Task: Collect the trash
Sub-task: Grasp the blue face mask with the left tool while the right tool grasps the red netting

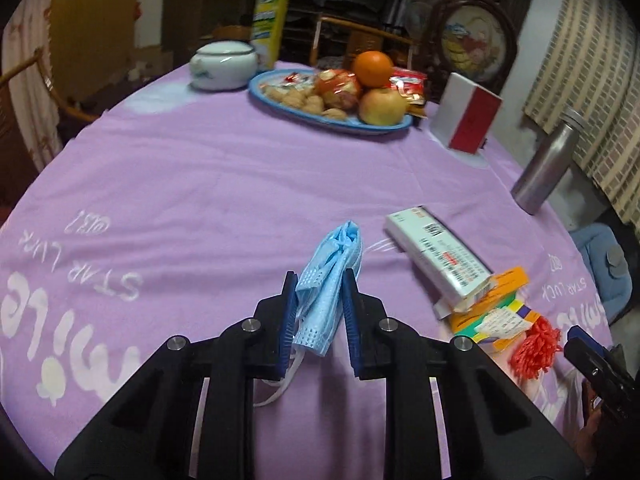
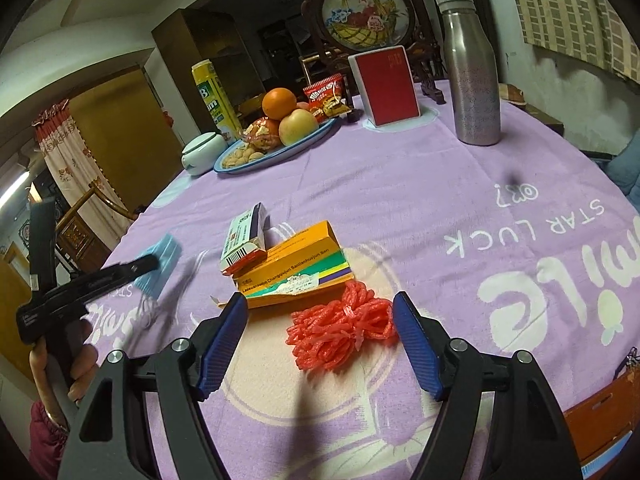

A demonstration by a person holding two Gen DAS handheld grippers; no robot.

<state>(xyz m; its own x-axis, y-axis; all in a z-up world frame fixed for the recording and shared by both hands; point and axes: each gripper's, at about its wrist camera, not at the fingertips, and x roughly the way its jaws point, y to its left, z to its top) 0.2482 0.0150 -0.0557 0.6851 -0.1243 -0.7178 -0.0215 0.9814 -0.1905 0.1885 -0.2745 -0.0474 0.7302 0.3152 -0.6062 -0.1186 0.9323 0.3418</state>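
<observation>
Left tongs (image 1: 320,280) clamped; right tongs (image 2: 320,312) spread wide.

Round table under lilac cloth (image 1: 192,184): fruit plate (image 1: 280,110), white pot (image 1: 222,65), steel bottle (image 1: 546,164), red-white box (image 1: 466,120), medicine cartons (image 2: 288,272), red netting (image 2: 340,330).

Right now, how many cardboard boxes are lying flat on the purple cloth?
2: a white box resting partly atop an orange box, both just beyond the red netting. More may be hidden.

R gripper (image 2: 320,312) jaws wide, straddling red netting (image 2: 340,326) w/o touching.
</observation>
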